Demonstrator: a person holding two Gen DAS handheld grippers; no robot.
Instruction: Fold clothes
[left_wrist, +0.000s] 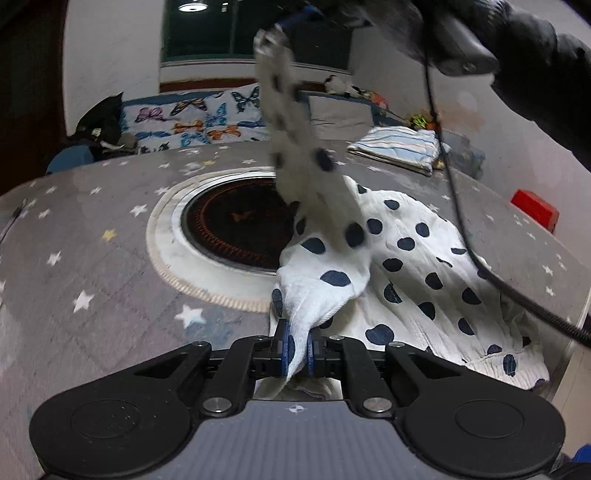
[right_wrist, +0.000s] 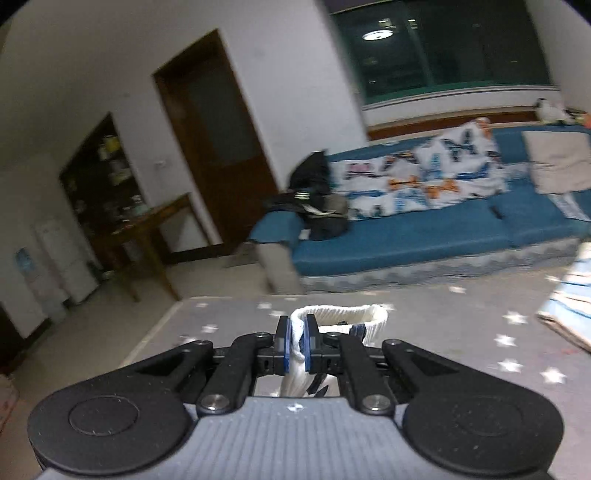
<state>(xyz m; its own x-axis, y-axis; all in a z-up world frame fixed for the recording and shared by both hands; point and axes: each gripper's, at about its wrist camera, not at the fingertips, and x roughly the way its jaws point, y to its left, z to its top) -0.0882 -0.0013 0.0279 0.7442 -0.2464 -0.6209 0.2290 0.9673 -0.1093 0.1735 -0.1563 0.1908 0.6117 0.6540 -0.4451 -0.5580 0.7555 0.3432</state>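
White garment (left_wrist: 406, 266) with dark blue dots, crumpled on the bench; one end lifted high, a ribbed cuff (right_wrist: 354, 321) at its top

my star-print table cover (left_wrist: 92, 258) rings a round black burner (left_wrist: 236, 229); beyond it, a blue sofa (right_wrist: 424, 240) with butterfly cushion (left_wrist: 192, 122); right of it, a red box (left_wrist: 535, 208).

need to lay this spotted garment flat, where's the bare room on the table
Free: the starred tablecloth left of the round burner, and the strip between the burner and the folded striped cloth. Crowded: the right side, under the polka-dot garment, cable and red box.
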